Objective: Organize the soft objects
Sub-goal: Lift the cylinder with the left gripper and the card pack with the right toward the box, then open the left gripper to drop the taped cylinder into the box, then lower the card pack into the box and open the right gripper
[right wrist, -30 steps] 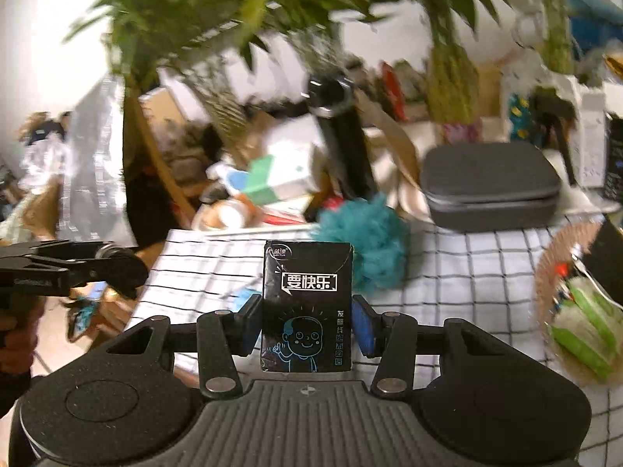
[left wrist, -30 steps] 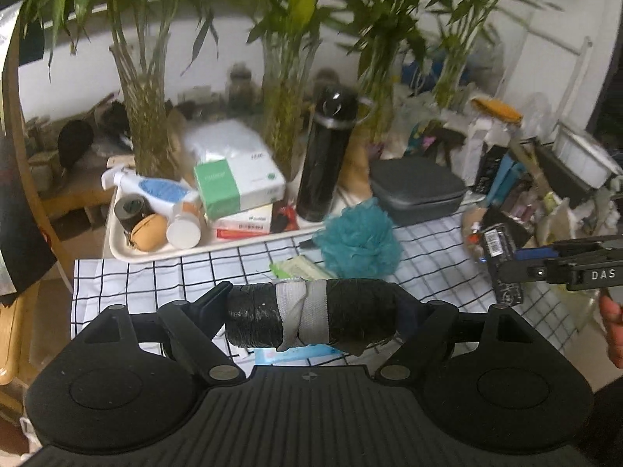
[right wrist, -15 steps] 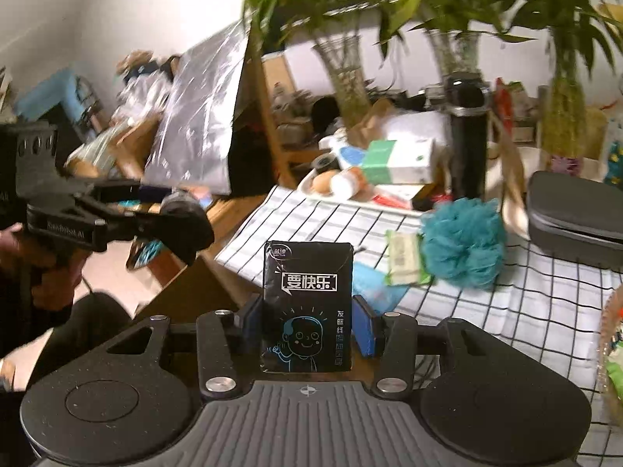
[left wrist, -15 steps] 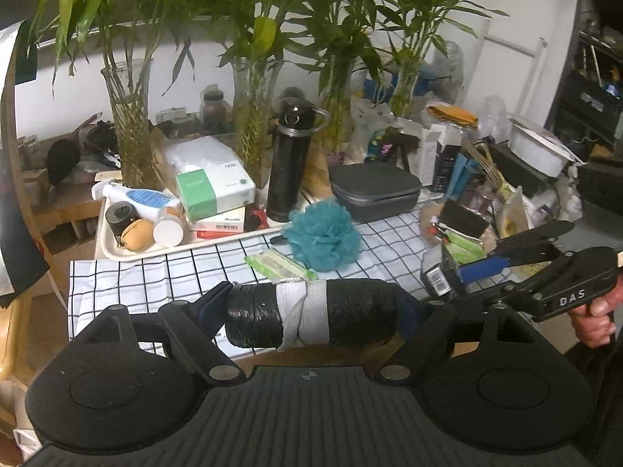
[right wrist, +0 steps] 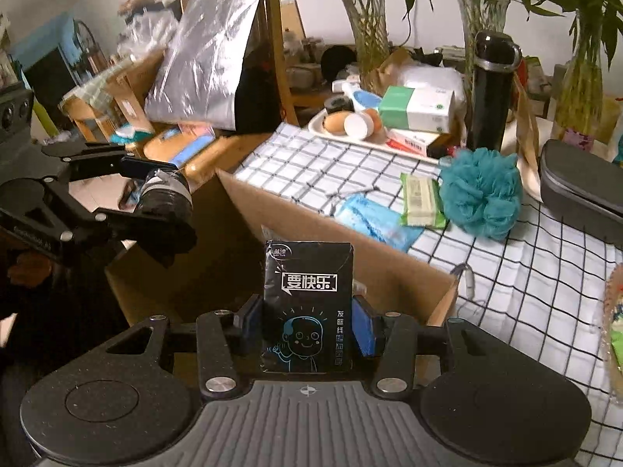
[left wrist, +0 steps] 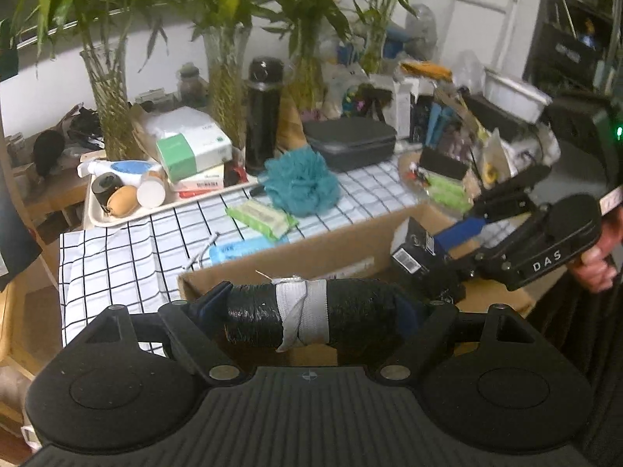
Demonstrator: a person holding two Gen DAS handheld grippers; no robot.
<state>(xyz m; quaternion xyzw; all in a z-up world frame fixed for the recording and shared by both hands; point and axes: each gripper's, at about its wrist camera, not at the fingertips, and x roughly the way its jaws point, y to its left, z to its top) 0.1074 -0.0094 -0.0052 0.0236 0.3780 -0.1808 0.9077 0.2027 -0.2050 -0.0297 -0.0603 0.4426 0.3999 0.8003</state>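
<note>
Over the open cardboard box (left wrist: 296, 260), both claws carry loads, presumably for dropping in. The left claw (left wrist: 307, 317) is closed on a black roll (left wrist: 350, 319) bound with a grey band (left wrist: 301, 317), the roll lying crosswise between its fingers and clamped at both ends, which keeps the soft bundle from sagging out. The box's near wall sits directly ahead of and below this claw.

The right claw (right wrist: 307, 329) is clamped on a black packet (right wrist: 309, 307), held upright by its lower sides with the printed face toward the camera. The box rim (right wrist: 335, 229) lies just ahead of it. In the left view the same packet (left wrist: 414, 251) hangs above the box's right part, to the right of the left claw.

Beyond both claws, on the checked cloth (left wrist: 124, 245), items remain: a teal pouf (left wrist: 301, 183), a green wipes pack (left wrist: 261, 218) and a blue pack (left wrist: 241, 251).

Judgement: both loads are in position for release; the remaining soft items need fetching afterwards. Risk: the claws are near each other and could collide over the box.
</note>
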